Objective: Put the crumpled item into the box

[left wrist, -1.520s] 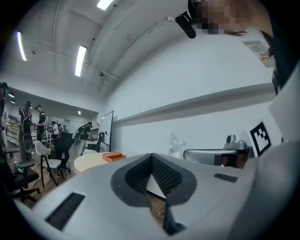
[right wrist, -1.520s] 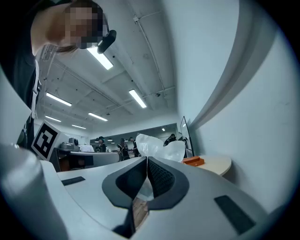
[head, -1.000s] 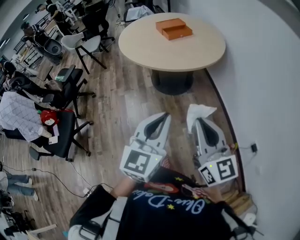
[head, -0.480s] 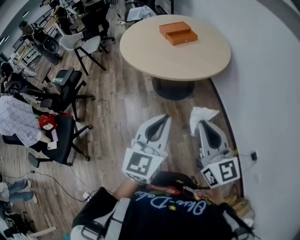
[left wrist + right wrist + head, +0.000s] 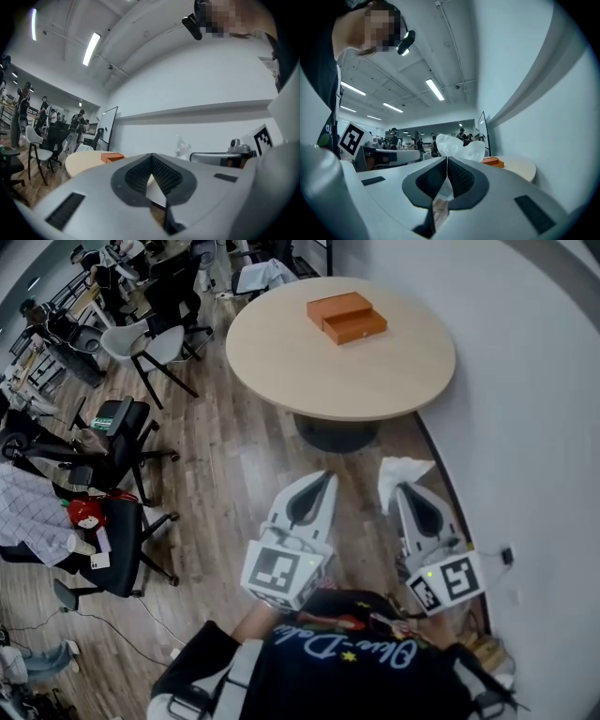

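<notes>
An orange box [image 5: 346, 317] with a drawer-like lower half lies on the round beige table [image 5: 375, 371] ahead of me; it also shows small in the left gripper view [image 5: 111, 158] and the right gripper view [image 5: 493, 161]. My right gripper [image 5: 401, 487] is shut on a crumpled white tissue [image 5: 401, 471], which sticks out beyond its tips [image 5: 459, 146]. Beside it my left gripper [image 5: 327, 475] is shut with nothing in it. Both hang over the wooden floor, short of the table's near edge.
A white wall [image 5: 525, 381] runs close along my right, with a socket [image 5: 507, 556] low down. A white chair [image 5: 141, 334] and black office chairs [image 5: 122, 432] stand to the left of the table. People sit at desks far left.
The table and box have shifted a little in the head view as the person moves toward them. Both grippers keep their pose, the tissue still held.
</notes>
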`<state>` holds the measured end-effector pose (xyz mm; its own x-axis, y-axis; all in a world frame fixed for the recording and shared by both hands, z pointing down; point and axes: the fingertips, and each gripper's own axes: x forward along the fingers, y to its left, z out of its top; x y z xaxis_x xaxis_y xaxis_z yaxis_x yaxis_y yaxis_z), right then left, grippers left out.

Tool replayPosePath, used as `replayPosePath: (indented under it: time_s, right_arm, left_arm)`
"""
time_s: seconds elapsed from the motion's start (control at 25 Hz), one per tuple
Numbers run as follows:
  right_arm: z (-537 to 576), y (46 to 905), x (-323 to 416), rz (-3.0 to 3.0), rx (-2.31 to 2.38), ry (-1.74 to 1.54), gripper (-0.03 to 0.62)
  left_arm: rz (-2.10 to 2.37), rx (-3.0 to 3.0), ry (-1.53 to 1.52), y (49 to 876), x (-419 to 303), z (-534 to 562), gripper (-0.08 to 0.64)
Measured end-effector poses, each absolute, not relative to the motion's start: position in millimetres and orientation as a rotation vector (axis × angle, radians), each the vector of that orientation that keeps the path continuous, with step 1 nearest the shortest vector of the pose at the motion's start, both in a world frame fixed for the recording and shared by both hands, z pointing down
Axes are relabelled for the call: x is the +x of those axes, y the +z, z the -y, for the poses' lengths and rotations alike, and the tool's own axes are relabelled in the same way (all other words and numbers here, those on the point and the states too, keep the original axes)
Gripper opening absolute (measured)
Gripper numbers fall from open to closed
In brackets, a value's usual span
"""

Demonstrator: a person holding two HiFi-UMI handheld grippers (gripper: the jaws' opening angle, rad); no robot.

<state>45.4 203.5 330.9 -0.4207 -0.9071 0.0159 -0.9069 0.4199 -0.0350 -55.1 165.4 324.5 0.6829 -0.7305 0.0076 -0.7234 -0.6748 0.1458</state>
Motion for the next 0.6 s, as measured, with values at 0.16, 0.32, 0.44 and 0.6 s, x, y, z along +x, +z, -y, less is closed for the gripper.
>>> replayPosePath:
  time_s: [0.16,0.32,0.44,0.6]
  right_arm:
    - [-186,335,39,-2.633,-1.709,-0.087,0.003]
    - [-170,342,31,-2.623,-1.732,-0.111,0.003]
    - [-158,339,24,-2.602,-1.758,-0.101,0.003]
    - [-146,340,13,-2.586,-1.78,-0.095,0.003]
  left_arm:
    - [1.163,2.783,-0.03,331,-58,-148,-0.008]
    - [1.112,2.806,0.003,338,-61,-134,-0.008]
    - [1.099,2.808,-0.005,337,-72,-121,-0.008]
    - [1.103,2.805,-0.024,337,-89,-107,-0.008]
